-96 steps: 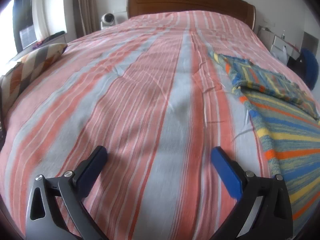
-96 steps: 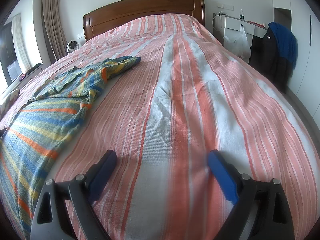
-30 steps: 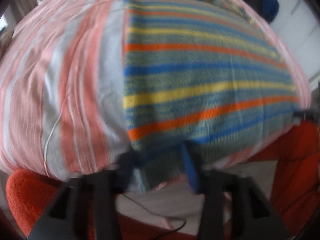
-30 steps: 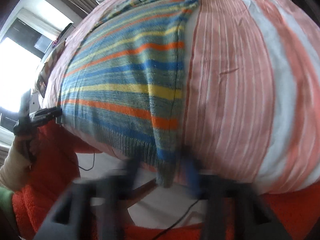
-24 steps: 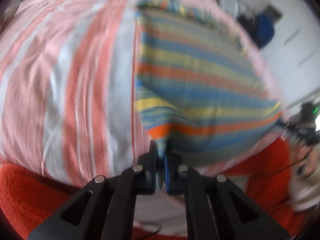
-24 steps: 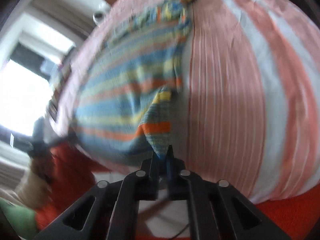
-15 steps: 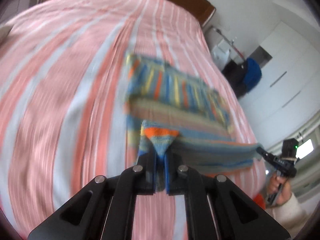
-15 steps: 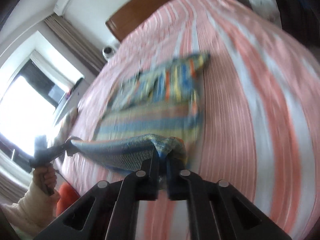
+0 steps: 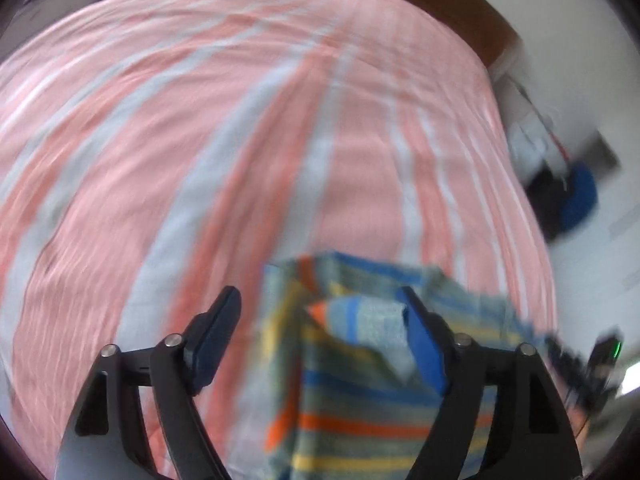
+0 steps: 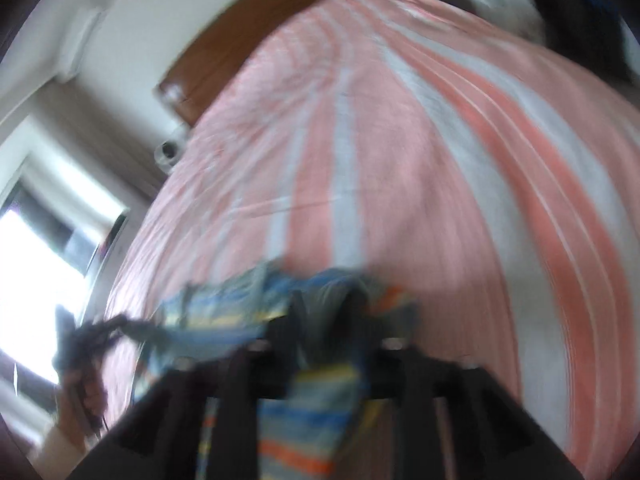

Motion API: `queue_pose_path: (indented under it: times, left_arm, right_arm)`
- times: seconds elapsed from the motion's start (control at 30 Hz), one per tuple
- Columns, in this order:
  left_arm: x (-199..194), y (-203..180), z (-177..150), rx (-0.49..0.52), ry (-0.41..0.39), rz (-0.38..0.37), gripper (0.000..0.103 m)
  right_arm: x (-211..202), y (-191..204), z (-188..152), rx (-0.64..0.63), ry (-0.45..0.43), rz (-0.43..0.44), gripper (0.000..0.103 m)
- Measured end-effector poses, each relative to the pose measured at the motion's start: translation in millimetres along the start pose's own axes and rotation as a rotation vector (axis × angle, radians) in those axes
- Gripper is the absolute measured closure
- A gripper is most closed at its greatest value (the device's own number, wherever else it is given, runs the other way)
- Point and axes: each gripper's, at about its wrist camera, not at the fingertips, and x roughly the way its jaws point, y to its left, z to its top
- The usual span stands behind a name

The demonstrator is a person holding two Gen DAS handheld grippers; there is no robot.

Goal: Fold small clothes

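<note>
Now the striped sweater [image 9: 360, 392] lies folded on the bedspread [image 9: 200, 140]; the left gripper [image 9: 324, 336], jaws just opened wide, straddles its corner, while the blurred right gripper [image 10: 320, 320] has been opening around cloth.

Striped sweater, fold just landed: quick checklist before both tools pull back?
1. Left tool released: ok. Its jaws have just been opening and stand wide; a sweater corner lies between them against the right pad, not pinched.
2. Right tool released: cannot tell. Its jaws have just been opening, cloth sits between them, and the view is too blurred to show whether the pads press.
3. Hem brought up over the body: ok; the fabric lies doubled under both tools.
4. Folded edges aligned: cannot tell, motion blur.
5. Sweater fully on the bedspread: ok in the left wrist view.
6. Retreat path free of snags: not ok until item 2 clears.
</note>
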Motion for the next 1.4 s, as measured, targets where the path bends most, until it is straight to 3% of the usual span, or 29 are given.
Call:
queue_pose_path:
  times: [0.07,0.17,0.33,0.53,0.67,0.7,0.77,0.87,0.93,0.97,1.03,1.2,1.3,1.4]
  left_arm:
    - [-14.5,18.8,-1.1,-0.054,-0.034,-0.074,0.024]
    - [-37.8,33.1,-20.0,-0.001,-0.025,-0.068,0.024]
    - [-70.0,40.7,-81.1,0.134,0.008,-0.044,0.021]
    - [-91.6,61.0,-157.2,0.196,-0.061,0.007,0.018]
    - [-100.8,65.3,-192.0,0.245,-0.213,0.018,0.017]
    - [-100.0,63.9,-191.7,0.251,-0.211,0.018,0.013]
    - [-97.4,63.8,-192.0,0.258,-0.194,-0.004,0.008]
    - [-100.2,70.3,-191.4,0.233,-0.208,-0.056,0.008]
    - [-101.6,72.4,-191.9,0.221,-0.212,-0.077,0.008]
    - [-101.3,72.1,-191.8,0.221,-0.213,-0.082,0.007]
    - [-99.2,72.3,-191.6,0.224,-0.212,-0.082,0.006]
    - [-98.7,71.8,-191.4,0.225,-0.211,-0.082,0.006]
    - [-98.5,71.4,-191.5,0.228,-0.212,-0.076,0.006]
    - [-98.0,70.2,-192.4,0.236,-0.211,-0.062,0.006]
  right_arm:
    - [-13.7,-5.6,-2.4,0.021,-0.042,-0.002,0.071]
    - [-40.3,13.1,-11.2,-0.105,-0.043,-0.031,0.070]
    - [-34.2,78.6,-32.6,-0.275,0.182,0.078,0.070]
    - [46.2,172.5,-73.2,-0.296,0.477,0.258,0.067]
    - [127.1,217.1,-90.2,-0.254,0.621,0.230,0.065]
    - [144.5,226.6,-90.3,-0.259,0.630,0.216,0.065]
    - [167.6,244.1,-73.0,-0.280,0.511,0.174,0.065]
    - [146.3,256.6,-34.7,-0.279,0.172,0.130,0.063]
    - [125.5,259.5,-21.8,-0.261,0.076,0.164,0.049]
    - [116.0,259.5,-19.9,-0.261,0.070,0.182,0.043]
    - [101.2,259.6,-27.0,-0.301,0.112,0.202,0.043]
    - [62.2,230.8,-105.4,-0.372,0.322,0.290,0.043]
    - [21.8,187.9,-169.7,-0.473,0.368,0.164,0.043]
    - [-31.7,138.2,-214.8,-0.485,0.313,0.097,0.043]
